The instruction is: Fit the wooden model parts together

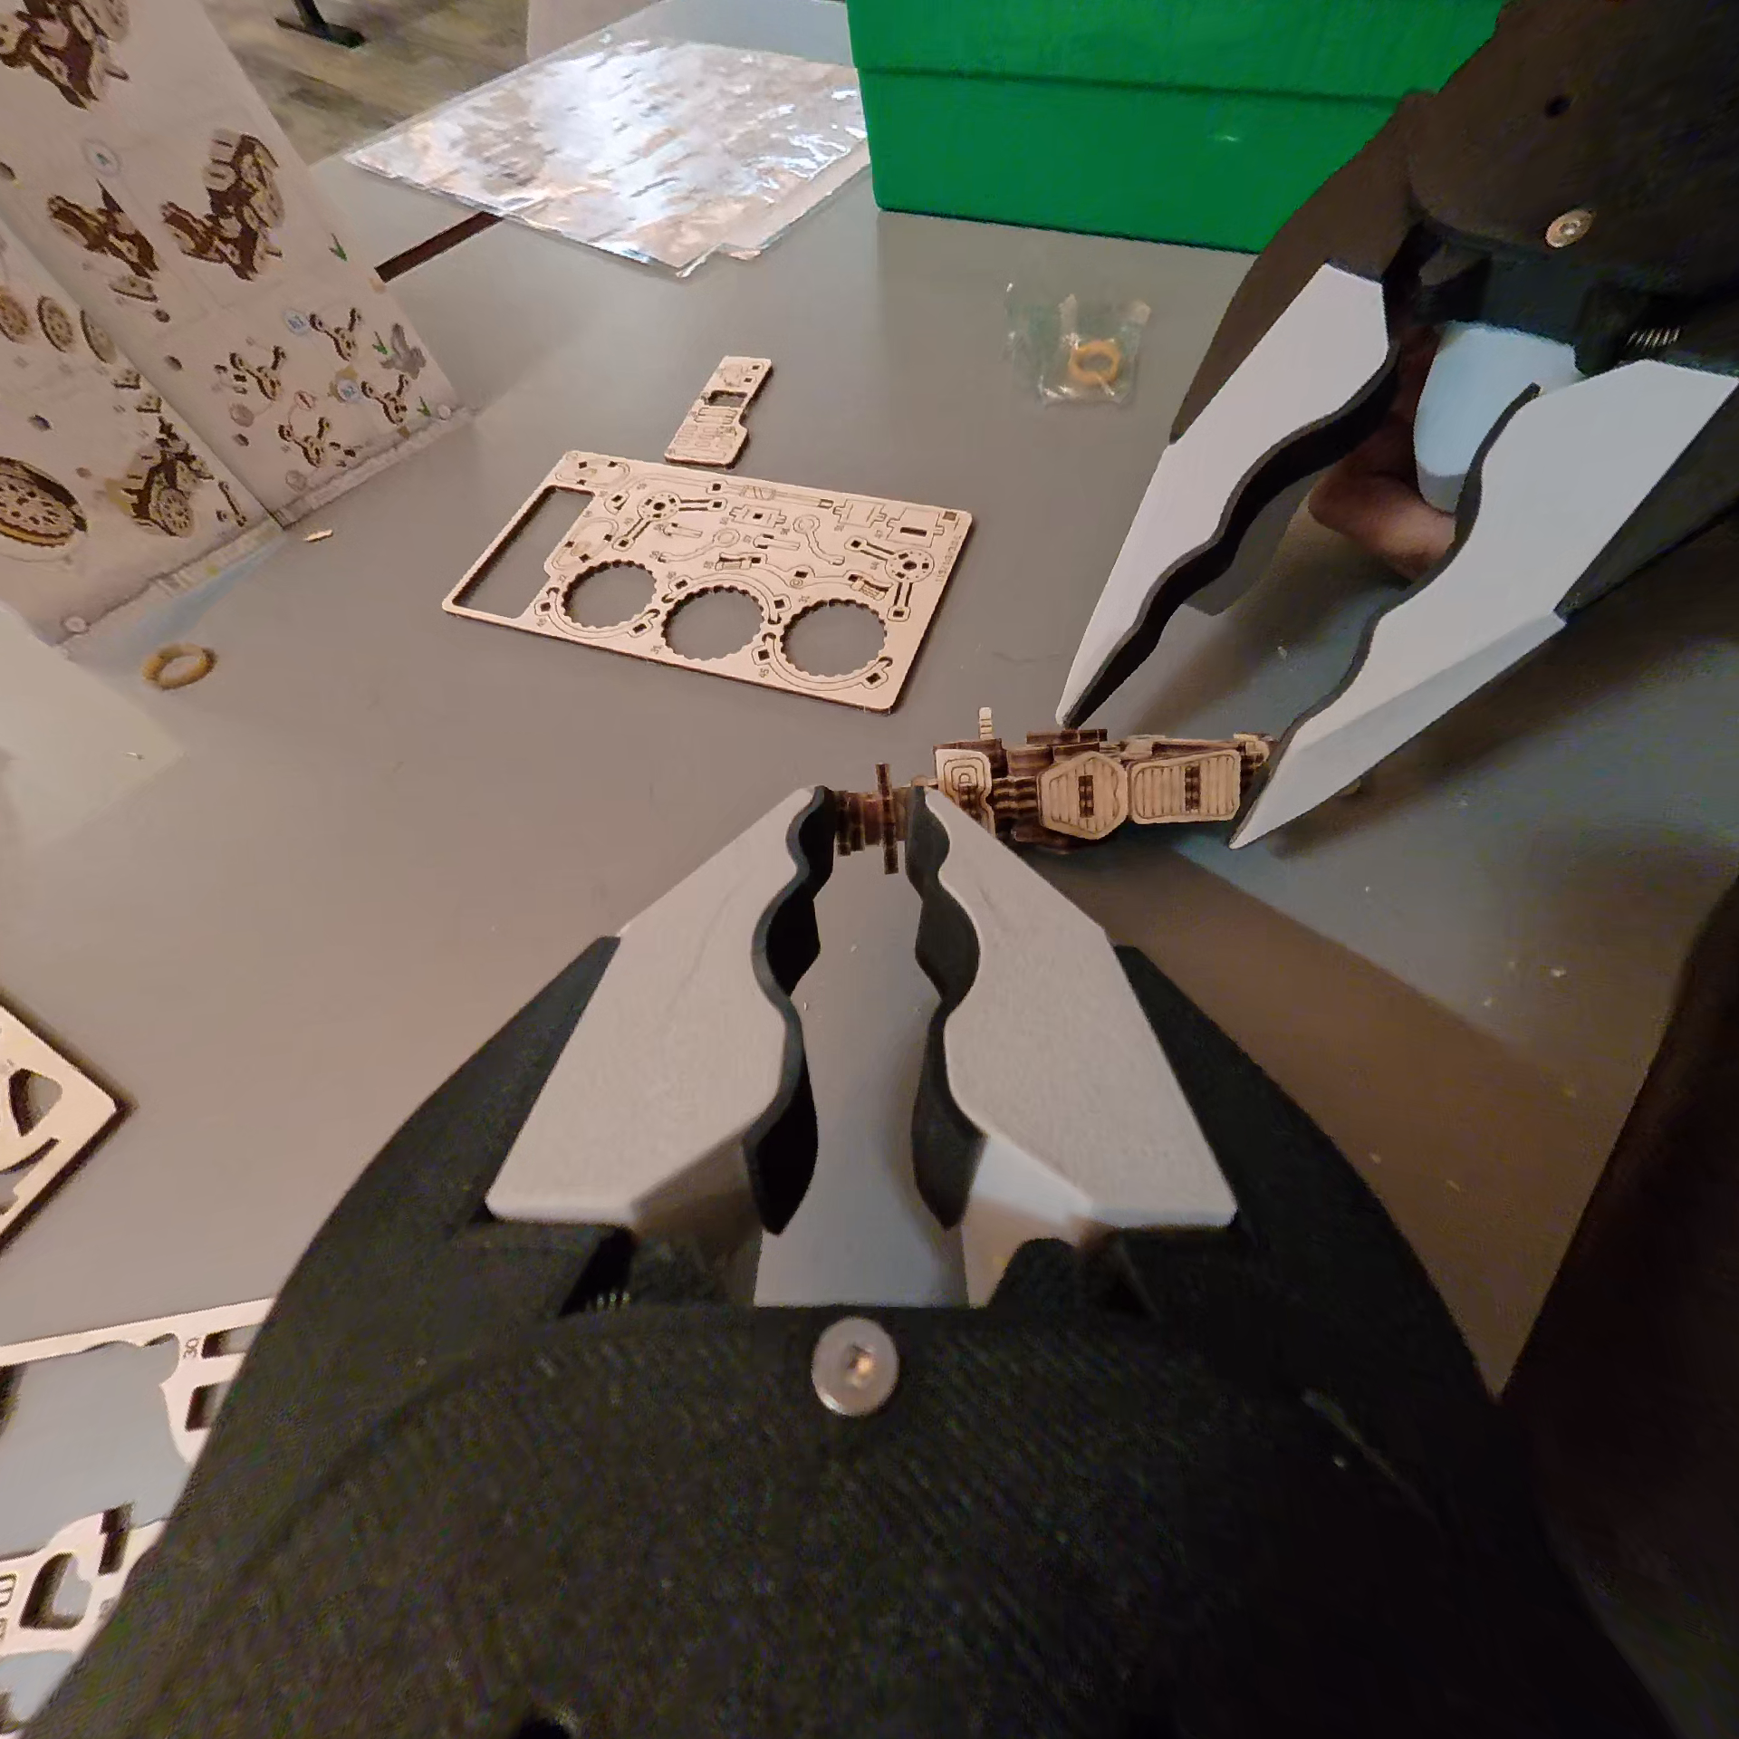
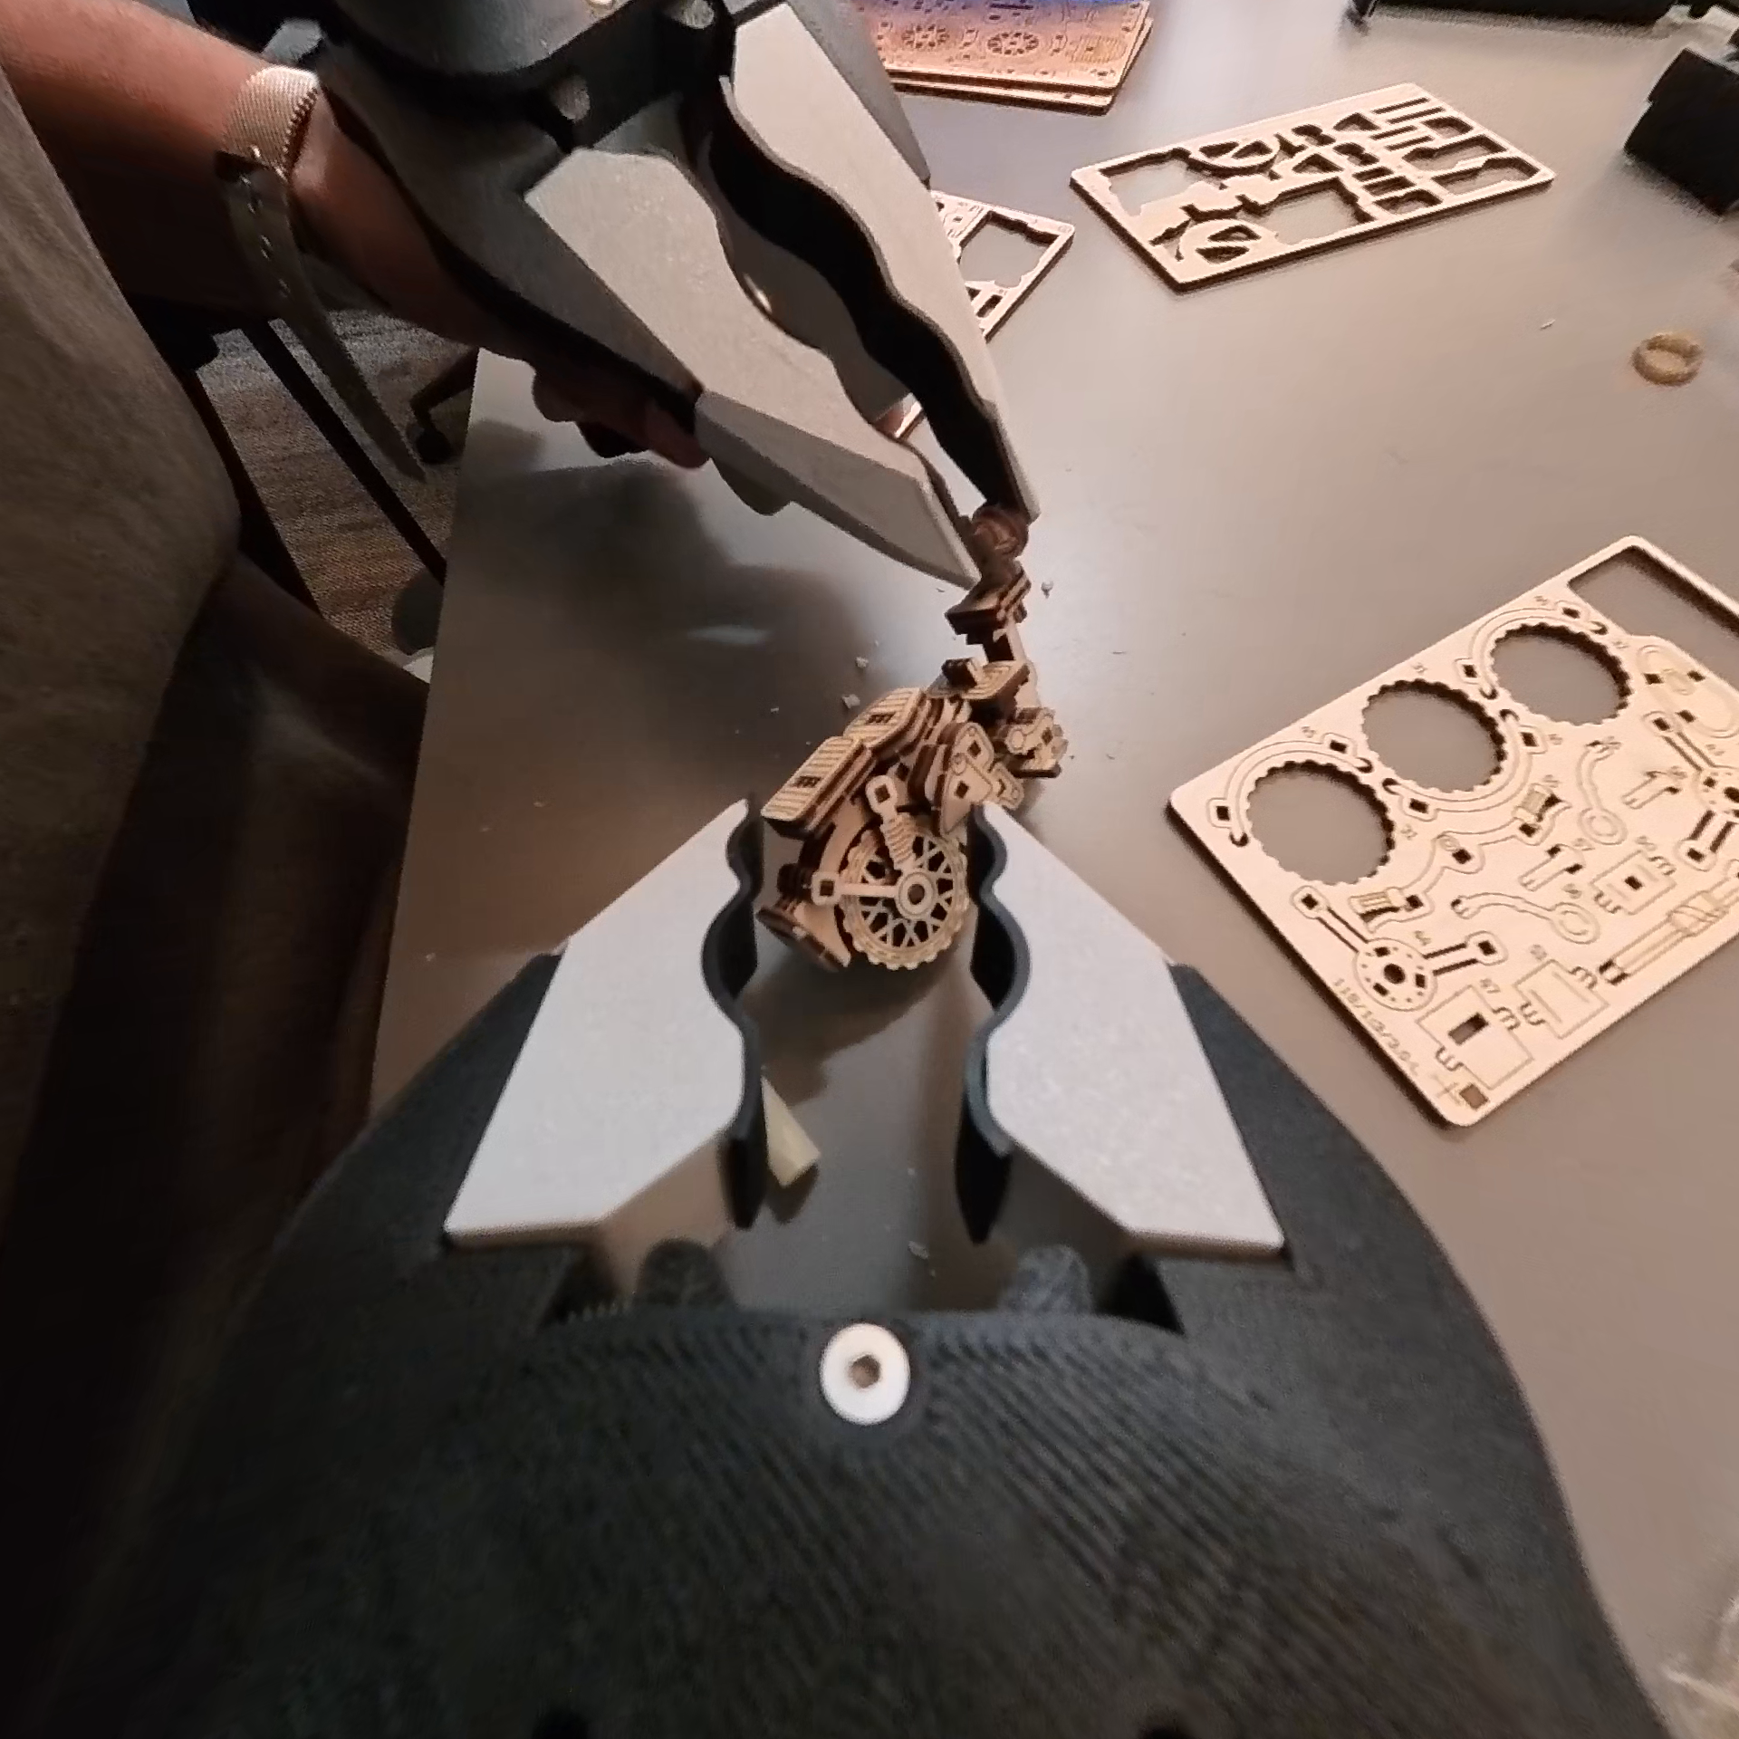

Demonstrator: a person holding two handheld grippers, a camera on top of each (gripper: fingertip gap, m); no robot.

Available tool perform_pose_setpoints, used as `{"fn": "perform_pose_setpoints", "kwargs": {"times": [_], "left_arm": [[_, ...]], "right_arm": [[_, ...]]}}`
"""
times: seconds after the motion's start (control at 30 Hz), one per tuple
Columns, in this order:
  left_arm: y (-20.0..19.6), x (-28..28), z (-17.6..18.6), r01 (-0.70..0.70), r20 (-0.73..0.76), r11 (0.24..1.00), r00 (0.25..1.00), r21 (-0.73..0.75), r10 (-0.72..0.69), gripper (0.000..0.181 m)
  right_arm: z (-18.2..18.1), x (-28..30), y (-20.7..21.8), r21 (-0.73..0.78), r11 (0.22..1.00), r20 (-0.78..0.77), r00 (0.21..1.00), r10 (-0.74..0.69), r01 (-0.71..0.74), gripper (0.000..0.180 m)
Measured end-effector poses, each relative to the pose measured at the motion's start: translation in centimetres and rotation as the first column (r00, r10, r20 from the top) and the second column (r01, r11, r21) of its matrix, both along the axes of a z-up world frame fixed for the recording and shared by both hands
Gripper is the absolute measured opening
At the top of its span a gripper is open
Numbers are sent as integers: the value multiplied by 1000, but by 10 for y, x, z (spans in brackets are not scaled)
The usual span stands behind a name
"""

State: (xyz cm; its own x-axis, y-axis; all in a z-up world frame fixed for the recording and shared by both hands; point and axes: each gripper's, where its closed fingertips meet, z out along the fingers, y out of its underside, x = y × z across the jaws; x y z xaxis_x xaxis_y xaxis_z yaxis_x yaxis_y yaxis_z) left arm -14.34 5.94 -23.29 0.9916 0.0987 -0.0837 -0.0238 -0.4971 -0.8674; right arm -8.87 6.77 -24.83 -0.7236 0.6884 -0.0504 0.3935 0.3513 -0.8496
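Judging by the small, part-built pale wooden motorcycle model [image 2: 903,828] near the desk [image 1: 376,847] edge, assembly is well advanced: the left hand-held gripper [image 1: 861,819] pinches its front end, the right hand-held gripper [image 2: 866,847] straddles its wheeled rear, while the punched-out plywood sheet [image 1: 715,574] beyond the model keeps several parts.

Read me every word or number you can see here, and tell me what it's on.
Wooden parts sheet: tiny engraved numbers beside the cut-outs, too small to read surely.
Cut sheet at the lower left: one engraved number, which I do not copy.
Instruction sheets: small printed marks, too small to read.
Wooden model and green box: no writing shows.
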Motion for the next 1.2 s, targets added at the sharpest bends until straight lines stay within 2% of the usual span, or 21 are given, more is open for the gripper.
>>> {"fn": "perform_pose_setpoints", "kwargs": {"times": [0.23,0.4,0.47,0.6,0.97,1.2], "left_arm": [[0,-1,-1,-6,0,1000,1000,-7,6,15],[-1,2,-1,0,84,1000,996,10,-1,14],[-1,3,-1,4,112,1000,994,12,-6,21],[-2,1,-4,2,89,1000,996,0,-2,27],[-1,2,-1,21,71,1000,997,23,-22,17],[0,2,-4,24,55,1000,998,9,-25,25]], "right_arm": [[0,0,0,-2,1000,-1,1000,-1,1,42],[0,0,0,-4,1000,2,1000,-1,1,41],[0,0,0,-6,1000,3,1000,-3,3,41],[0,0,0,-8,1000,5,1000,-3,3,41],[0,0,1,-10,1000,7,1000,-3,3,41],[0,0,1,-12,1000,9,1000,-3,3,41]]}}
